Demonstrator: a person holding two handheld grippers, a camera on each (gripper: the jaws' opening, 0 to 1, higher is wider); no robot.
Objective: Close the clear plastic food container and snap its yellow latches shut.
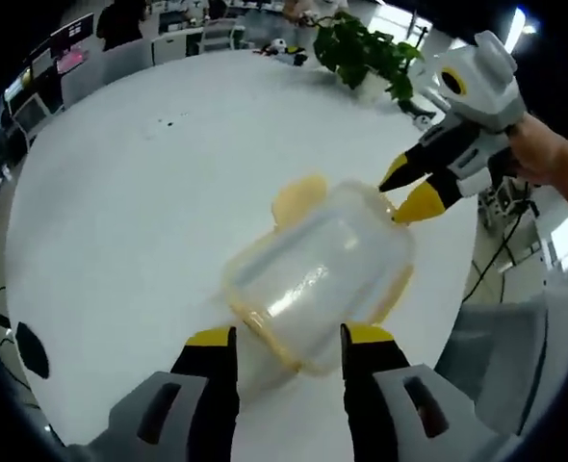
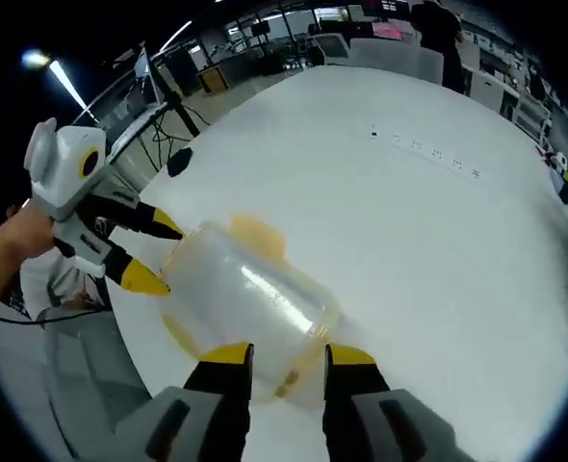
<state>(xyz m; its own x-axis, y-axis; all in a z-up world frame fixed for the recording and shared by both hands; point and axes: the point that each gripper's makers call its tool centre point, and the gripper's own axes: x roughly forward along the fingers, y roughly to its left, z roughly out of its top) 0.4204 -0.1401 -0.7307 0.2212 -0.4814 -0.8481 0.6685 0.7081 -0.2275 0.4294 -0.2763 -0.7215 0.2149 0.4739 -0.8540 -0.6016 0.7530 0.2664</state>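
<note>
The clear plastic food container (image 1: 318, 274) lies on the white table (image 1: 140, 212) with its lid on top. One yellow latch (image 1: 298, 197) flares outward on its far side, and another yellow latch (image 1: 396, 289) shows along the right edge. My left gripper (image 1: 289, 337) is open, its yellow tips at the container's near end. My right gripper (image 1: 407, 189) comes in from the right, open, tips at the far right corner. In the right gripper view the container (image 2: 250, 294) sits just beyond my right gripper (image 2: 289, 355), with the left gripper (image 2: 157, 252) at its left end.
A potted green plant (image 1: 361, 48) stands at the table's far edge. A grey chair (image 1: 501, 346) sits off the right side, another grey chair (image 2: 82, 366) below left in the right gripper view. Desks and monitors line the background. The table edge (image 2: 130, 318) runs close to the container.
</note>
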